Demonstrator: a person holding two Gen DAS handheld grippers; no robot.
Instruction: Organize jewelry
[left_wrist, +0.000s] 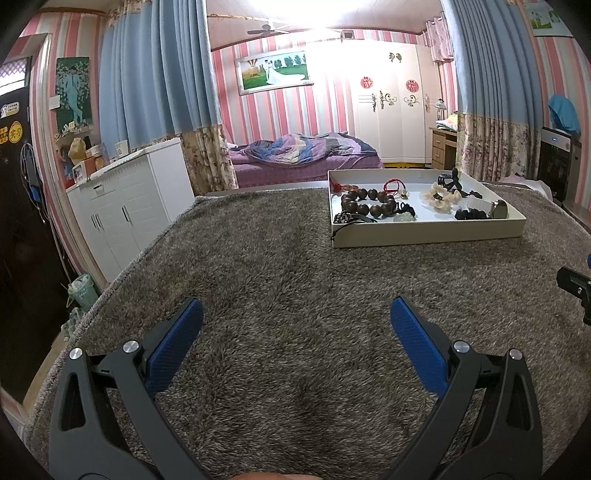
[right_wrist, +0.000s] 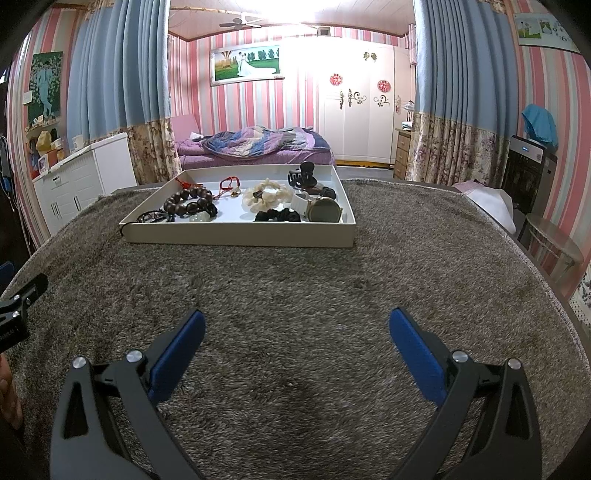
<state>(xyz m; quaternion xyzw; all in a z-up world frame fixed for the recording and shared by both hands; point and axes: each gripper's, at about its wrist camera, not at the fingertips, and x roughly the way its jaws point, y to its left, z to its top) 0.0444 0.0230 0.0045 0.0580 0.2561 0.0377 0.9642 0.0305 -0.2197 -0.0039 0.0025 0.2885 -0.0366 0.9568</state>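
Note:
A shallow white tray (left_wrist: 424, 232) (right_wrist: 236, 234) rests on the grey shaggy cloth and holds jewelry. Inside lie a dark wooden bead bracelet (left_wrist: 367, 202) (right_wrist: 188, 203), a red cord bracelet (right_wrist: 229, 183), a cream shell bracelet (left_wrist: 441, 195) (right_wrist: 266, 195), a black hair claw (right_wrist: 301, 175), a black scrunchie (right_wrist: 277, 215) and a white-strapped watch (right_wrist: 320, 209). My left gripper (left_wrist: 296, 310) hovers open over the cloth, short of the tray and to its left. My right gripper (right_wrist: 296, 321) is open too, nothing between its fingers, with the tray ahead.
The cloth (left_wrist: 277, 258) covers a table whose edges drop off left and right. A white cabinet (left_wrist: 122, 206) stands to the left, a bed (left_wrist: 295, 155) behind the tray, curtains on both sides. A stool (right_wrist: 550, 247) sits at the right.

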